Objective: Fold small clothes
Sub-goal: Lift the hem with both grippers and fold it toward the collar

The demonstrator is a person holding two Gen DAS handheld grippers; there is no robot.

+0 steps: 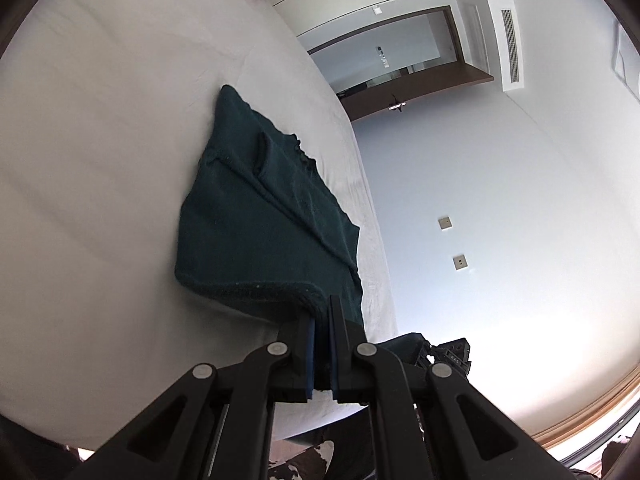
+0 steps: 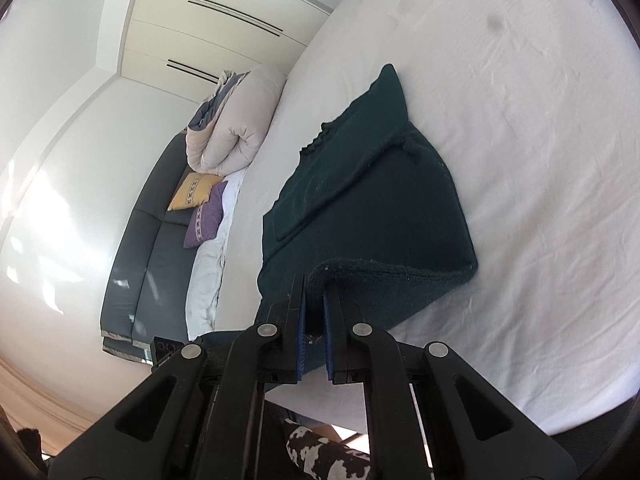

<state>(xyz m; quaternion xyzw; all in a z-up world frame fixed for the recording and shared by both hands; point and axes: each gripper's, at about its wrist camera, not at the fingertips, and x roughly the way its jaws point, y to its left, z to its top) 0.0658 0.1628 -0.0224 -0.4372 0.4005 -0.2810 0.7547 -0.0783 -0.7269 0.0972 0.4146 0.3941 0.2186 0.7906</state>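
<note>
White bed sheet (image 1: 100, 160) is carrying one dark green garment (image 1: 248, 216), partly folded. Left gripper (image 1: 322, 312) and right gripper (image 2: 314, 292) are each pinching its near hem, jaws nearly closed, lifting that edge.

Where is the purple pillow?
In the right wrist view, the purple pillow sits left of the bed, beside the yellow pillow.

Bright daylight, wall (image 1: 520, 340) glare blown out, fisheye edges warped
</note>
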